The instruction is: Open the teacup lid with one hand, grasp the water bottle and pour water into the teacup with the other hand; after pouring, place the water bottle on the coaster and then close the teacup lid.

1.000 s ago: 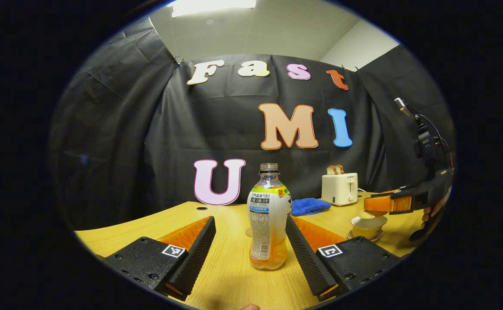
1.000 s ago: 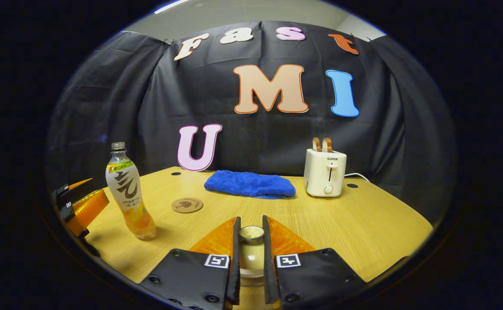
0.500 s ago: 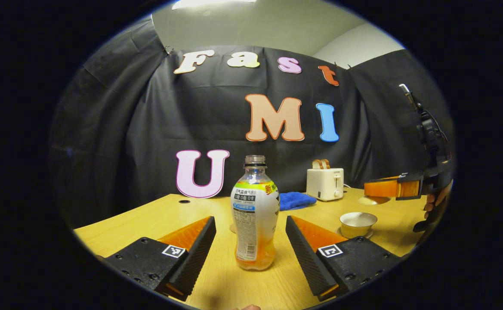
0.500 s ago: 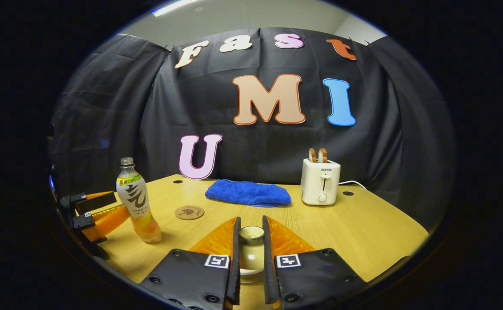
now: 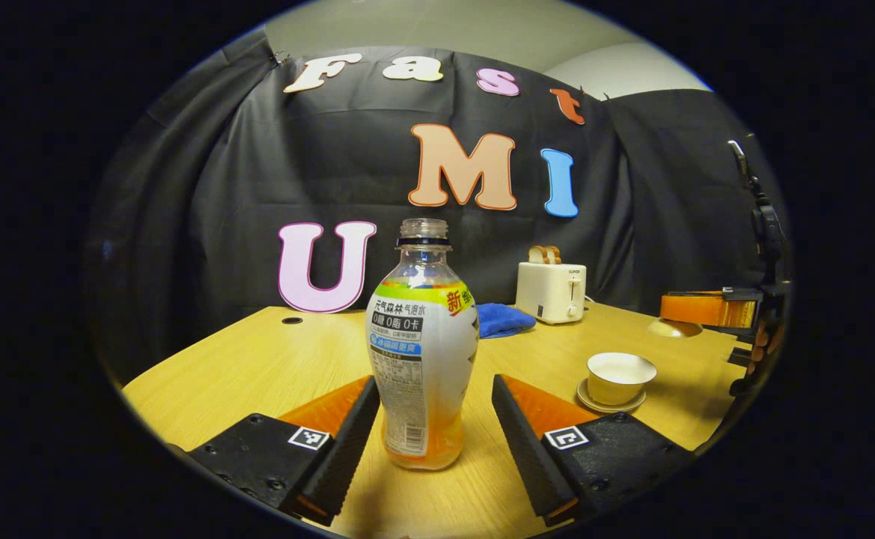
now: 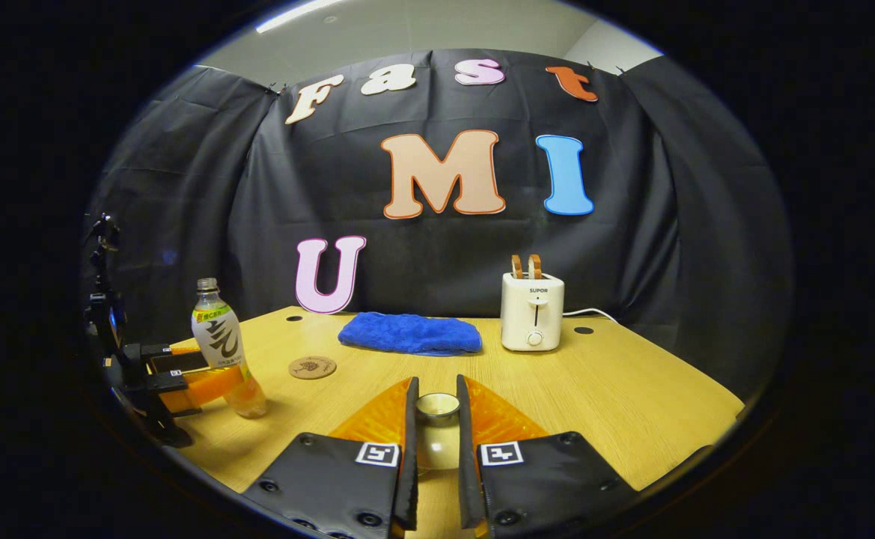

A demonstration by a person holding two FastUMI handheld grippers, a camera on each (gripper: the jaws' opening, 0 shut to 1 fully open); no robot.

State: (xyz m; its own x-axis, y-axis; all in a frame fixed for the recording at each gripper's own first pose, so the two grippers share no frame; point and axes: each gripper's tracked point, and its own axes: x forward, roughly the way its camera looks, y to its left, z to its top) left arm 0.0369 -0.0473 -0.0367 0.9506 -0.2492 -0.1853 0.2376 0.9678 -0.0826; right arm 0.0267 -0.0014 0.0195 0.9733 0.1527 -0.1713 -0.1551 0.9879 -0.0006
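Claw on my left [image 5: 431,423] gapes around the uncapped clear plastic bottle [image 5: 422,352] at 12 o'clock on the tabletop [image 5: 257,367]: light, squashy, best gripped mid-label.

Clear glossy plastic water bottle [image 5: 422,352], matt wood-grain table [image 6: 632,397], fluffy blue cloth [image 6: 409,334], seemingly glazed-ceramic teacup [image 5: 620,376].

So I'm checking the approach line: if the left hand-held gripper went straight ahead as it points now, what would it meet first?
Most likely the water bottle, which stands upright on the table between the left hand-held gripper's open fingers, apparently not yet touched. Depth is hard to judge.
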